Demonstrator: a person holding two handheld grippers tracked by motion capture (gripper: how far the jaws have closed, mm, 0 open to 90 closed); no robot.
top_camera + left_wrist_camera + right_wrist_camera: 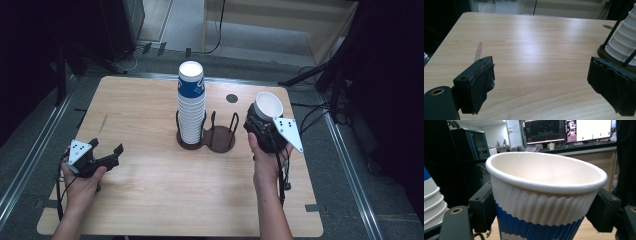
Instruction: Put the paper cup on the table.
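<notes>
Cup [268, 105] clamped in right gripper [265, 126], mouth up | empty holder ring [221, 136] at 8 o'clock, near | cup stack [191, 102] beyond | left gripper [106, 155] jaws apart, idle, farther off

A lab: lit monitors [567, 130] on a long counter [584, 151], a dark equipment cabinet [471, 147], floor cables [217, 30]

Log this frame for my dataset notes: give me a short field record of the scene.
held item: white and blue ribbed paper cup
right gripper: shut on cup, raised above table
left gripper: open, empty, low over table
cup stack: tall, in left ring of dark wire holder
holder's right ring: empty
surface: light wooden table
</notes>
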